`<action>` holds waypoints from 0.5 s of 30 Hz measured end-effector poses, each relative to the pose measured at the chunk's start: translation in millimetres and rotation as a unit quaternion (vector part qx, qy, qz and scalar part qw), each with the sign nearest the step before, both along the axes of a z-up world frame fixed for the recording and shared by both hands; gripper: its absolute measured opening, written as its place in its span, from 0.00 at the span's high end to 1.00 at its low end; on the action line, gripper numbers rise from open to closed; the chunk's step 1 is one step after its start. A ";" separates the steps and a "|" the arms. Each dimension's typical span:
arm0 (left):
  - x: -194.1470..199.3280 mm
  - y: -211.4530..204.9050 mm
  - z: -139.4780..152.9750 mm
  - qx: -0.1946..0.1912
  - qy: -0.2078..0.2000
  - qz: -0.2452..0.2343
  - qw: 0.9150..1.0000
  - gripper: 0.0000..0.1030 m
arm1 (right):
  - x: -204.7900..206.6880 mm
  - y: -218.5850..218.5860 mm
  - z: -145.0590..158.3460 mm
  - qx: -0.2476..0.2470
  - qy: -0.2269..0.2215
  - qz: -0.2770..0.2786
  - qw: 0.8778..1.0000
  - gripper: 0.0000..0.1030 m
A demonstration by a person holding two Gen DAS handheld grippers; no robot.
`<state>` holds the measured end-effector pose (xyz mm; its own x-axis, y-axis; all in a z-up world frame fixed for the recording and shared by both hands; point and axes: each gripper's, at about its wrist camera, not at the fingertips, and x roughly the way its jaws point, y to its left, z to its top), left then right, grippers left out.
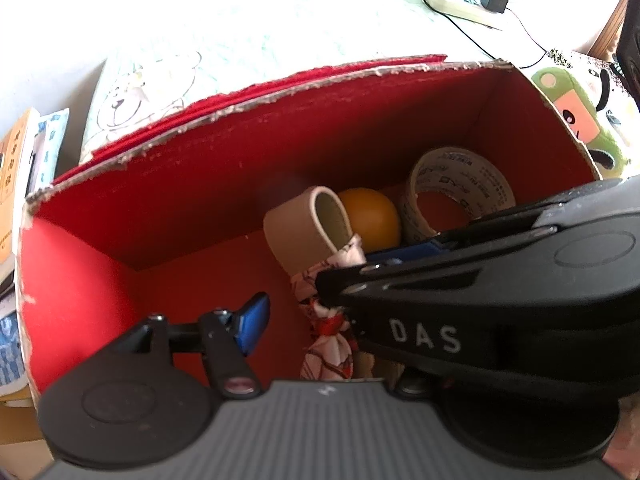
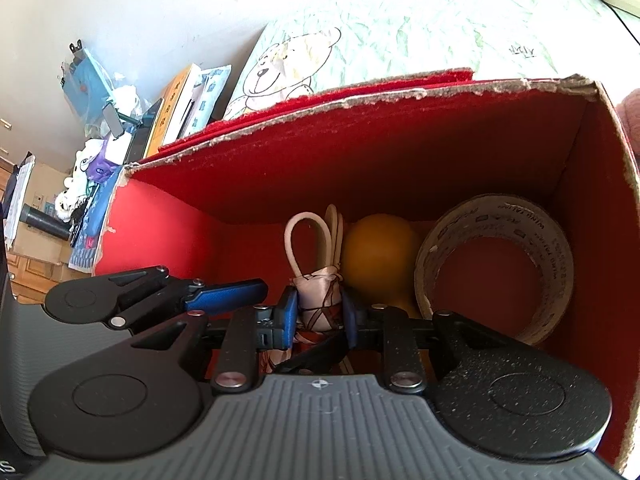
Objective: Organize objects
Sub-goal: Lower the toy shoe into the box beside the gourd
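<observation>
Red box (image 2: 360, 152) is entered by right gripper (image 2: 318, 316), clamped on patterned cloth bundle (image 2: 320, 300); left gripper (image 1: 304, 300) fingers are held apart beside tape roll (image 2: 496, 264).

- Box (image 2: 400, 152): red inside, torn rim showing grey-brown board.
- Ball (image 2: 376, 256): orange-yellow, plain.
- Tape roll (image 2: 556, 248), at 3 o'clock of the ball: beige with dark printed lettering.
- Cloth bundle (image 2: 320, 304): pale pink-white, with red patches and dark line pattern.
- Loop (image 1: 296, 232) atop the bundle: cream, plain.
- Right gripper (image 2: 318, 314): black body, blue pads.
- Left gripper (image 1: 328, 280): black, blue pads.
- Sheet (image 2: 288, 64) at 12 o'clock beyond the box: pale, outlined bear drawing.
- Plush toy (image 1: 580, 116): green, orange face.
</observation>
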<state>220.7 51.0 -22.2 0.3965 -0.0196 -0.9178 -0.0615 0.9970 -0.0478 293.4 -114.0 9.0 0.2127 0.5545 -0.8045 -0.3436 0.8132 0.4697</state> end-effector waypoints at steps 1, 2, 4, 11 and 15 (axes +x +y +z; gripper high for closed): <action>0.6 -0.8 -0.6 0.001 -0.001 0.000 1.000 0.36 | 0.0 -0.7 0.0 0.001 -0.001 -0.002 1.000 0.76; 0.6 -1.2 -1.0 0.003 -0.001 0.001 1.000 0.36 | 0.1 -1.0 -0.1 0.002 -0.001 -0.003 1.000 0.75; 0.7 -1.8 -1.4 0.006 -0.003 0.002 1.000 0.35 | 0.6 -0.5 -0.4 0.002 0.000 -0.003 1.000 0.75; 2.0 -2.0 -2.0 0.010 0.001 0.006 1.000 0.34 | -0.8 -2.3 1.0 0.004 -0.008 -0.008 1.000 0.75; 4.0 0.3 -3.8 0.008 0.011 0.009 1.000 0.34 | -0.5 -2.8 0.7 0.008 -0.010 -0.011 1.000 0.75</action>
<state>224.7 51.3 -26.0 0.3771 0.0026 -0.9262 -0.0806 0.9963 -0.0301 293.0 -116.8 9.8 0.2404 0.5617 -0.7917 -0.3348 0.8135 0.4755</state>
